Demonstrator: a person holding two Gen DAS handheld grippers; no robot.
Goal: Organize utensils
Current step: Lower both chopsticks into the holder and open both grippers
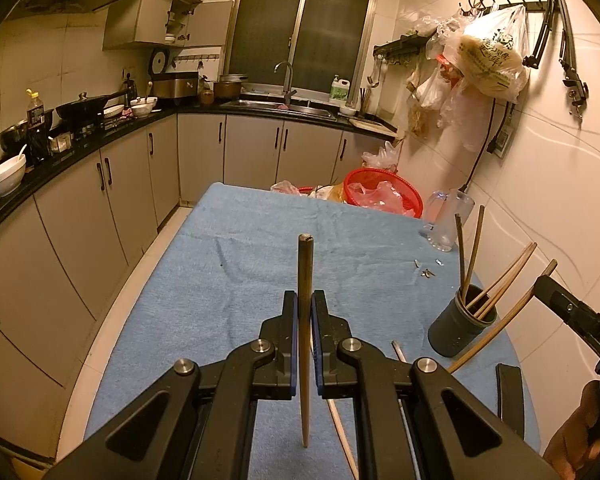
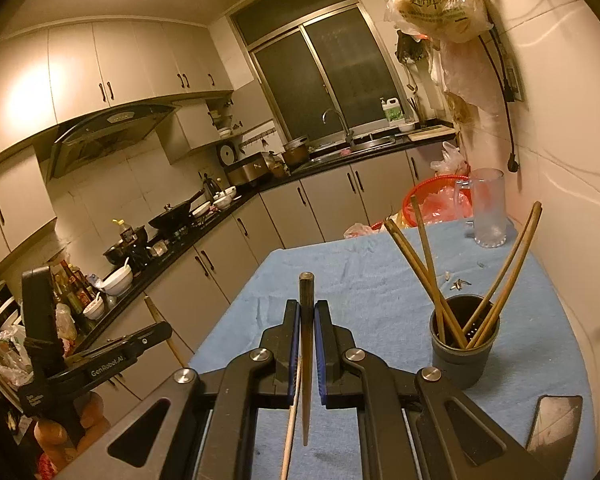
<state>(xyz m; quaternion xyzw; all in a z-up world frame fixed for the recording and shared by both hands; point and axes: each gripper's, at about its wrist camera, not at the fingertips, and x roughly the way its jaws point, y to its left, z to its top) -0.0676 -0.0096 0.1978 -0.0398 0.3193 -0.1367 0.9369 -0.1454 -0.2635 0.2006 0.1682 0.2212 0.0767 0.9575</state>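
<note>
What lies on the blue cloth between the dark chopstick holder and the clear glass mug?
Only a few small scraps lie between holder and mug, seen in both wrist views.

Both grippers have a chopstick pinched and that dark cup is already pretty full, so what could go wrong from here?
1. The dark cup holds several splayed chopsticks; a new stick may snag on them and tip it.
2. The left gripper and right gripper each pinch one thin chopstick; it could pivot or slip.
3. The clear mug beyond the cup could be knocked.
</note>
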